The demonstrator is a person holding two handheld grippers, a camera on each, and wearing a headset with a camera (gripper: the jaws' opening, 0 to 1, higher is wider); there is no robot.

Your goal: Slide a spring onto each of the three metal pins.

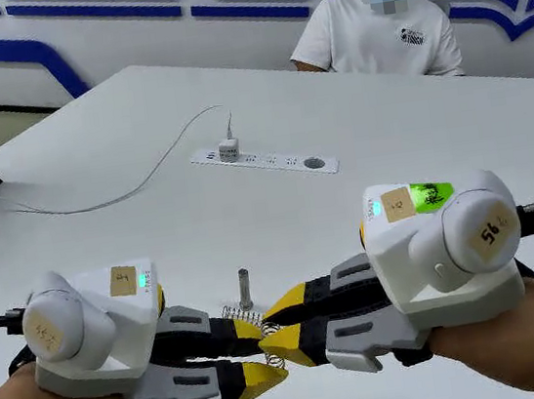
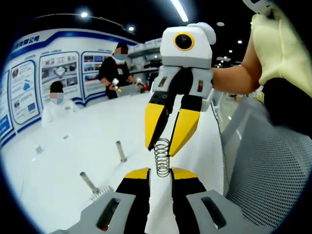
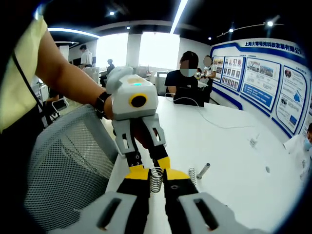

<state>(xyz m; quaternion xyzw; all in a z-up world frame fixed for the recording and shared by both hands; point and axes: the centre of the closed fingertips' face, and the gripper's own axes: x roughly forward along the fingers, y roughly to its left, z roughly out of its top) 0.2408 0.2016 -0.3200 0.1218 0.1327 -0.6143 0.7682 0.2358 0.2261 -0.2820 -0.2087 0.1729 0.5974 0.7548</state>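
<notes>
Both grippers meet nose to nose low over the white worktop [image 1: 152, 224], at its near edge in the head view

Held spring [image 2: 162, 158] sits end to end between them, one end in each set of jaws, clear of the worktop

Right gripper [image 3: 157, 175]: jaws closed in on the held spring, coils touching both yellow tips in its own view, so clamped on it

Left gripper [image 2: 161, 171]: jaws narrow, one tip either side of the spring's other end. Slight gap visible each side, so can't tell if it actually grips

Pin [image 1: 244, 288] stands upright on the worktop just behind the jaw tips, bare. Loose spring [image 1: 241, 313] lies on its side at the pin's foot, beside it, not on it. Can't tell if they touch

Second pin [image 2: 119, 151] stands upright further out in the left gripper view, also bare, apart from the first

Power strip [image 1: 264, 160] lies mid-worktop, well beyond the pins, with a small white plug [image 1: 229, 149] in it and a cable [image 1: 137, 185] running off to the left

Person in a white T-shirt [image 1: 378, 32] sits at the far side
</notes>
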